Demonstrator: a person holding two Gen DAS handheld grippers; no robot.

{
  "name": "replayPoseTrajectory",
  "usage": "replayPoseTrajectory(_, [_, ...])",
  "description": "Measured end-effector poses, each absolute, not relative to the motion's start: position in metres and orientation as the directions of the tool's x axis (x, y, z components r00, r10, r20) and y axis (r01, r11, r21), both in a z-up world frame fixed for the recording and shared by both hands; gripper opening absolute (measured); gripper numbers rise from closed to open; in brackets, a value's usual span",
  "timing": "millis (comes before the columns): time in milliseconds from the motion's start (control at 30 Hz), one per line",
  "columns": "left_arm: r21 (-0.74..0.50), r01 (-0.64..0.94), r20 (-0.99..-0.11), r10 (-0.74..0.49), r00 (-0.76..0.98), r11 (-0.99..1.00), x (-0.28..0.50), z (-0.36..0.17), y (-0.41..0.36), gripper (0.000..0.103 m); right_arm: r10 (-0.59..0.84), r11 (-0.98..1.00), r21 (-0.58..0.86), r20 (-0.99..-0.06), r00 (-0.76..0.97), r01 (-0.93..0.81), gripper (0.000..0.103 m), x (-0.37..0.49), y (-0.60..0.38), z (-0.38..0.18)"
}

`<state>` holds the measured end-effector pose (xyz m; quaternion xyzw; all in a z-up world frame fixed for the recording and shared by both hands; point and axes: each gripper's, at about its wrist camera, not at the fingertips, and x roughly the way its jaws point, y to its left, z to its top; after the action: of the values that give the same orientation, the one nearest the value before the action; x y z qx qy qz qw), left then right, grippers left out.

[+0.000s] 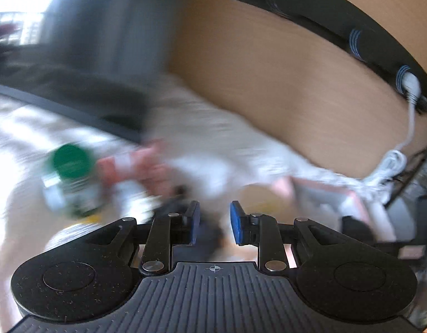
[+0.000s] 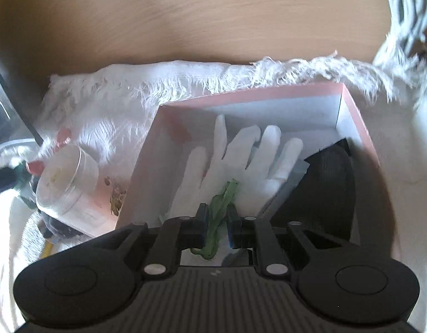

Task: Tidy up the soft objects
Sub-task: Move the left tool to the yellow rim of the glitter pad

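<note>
Blurring hides the left gripper [image 1: 215,223]'s surroundings.

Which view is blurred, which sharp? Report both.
Left wrist view: heavy motion smear; the green-capped bottle and white cloth streak, only the left gripper is crisp. Right wrist view: mostly sharp, white glove in pink box clear.

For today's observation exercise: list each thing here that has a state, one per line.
Pink box: open, no lid on.
White glove: lying flat in the box.
Green strip: between the right gripper jaws, not pressed.
Left gripper: open, empty.
Round tub: lidded, tilted.
</note>
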<state>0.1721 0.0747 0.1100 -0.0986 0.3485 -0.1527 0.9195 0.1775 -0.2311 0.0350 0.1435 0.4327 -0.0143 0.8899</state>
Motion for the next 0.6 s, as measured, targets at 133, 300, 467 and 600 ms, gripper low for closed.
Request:
replayPoseTrajectory(133, [-0.275, 0.108, -0.633, -0.264, 0.728, 0.955, 0.146, 0.093, 0.136, 0.026, 0.007, 0.977, 0.153, -0.726, 0.688, 0.151, 0.068, 0.158, -0.21, 0.067])
replayPoseTrajectory(300, [-0.339, 0.005, -0.666, -0.244, 0.705, 0.941, 0.127, 0.065, 0.195, 0.026, -0.007, 0.994, 0.077, -0.648, 0.762, 0.075, 0.068, 0.136, -0.161, 0.116])
replayPoseTrajectory(467, [-0.414, -0.006, -0.664, -0.298, 0.686, 0.91, 0.117, 0.049, 0.222, 0.026, 0.097, 0.995, 0.077, -0.649, 0.754, -0.061, 0.072, 0.139, -0.097, 0.135])
replayPoseTrajectory(600, [-0.432, 0.038, -0.635, -0.334, 0.696, 0.901, 0.117, 0.052, 0.242, 0.026, 0.169, 0.985, 0.09, -0.688, 0.706, -0.148, 0.072, 0.154, -0.045, 0.131])
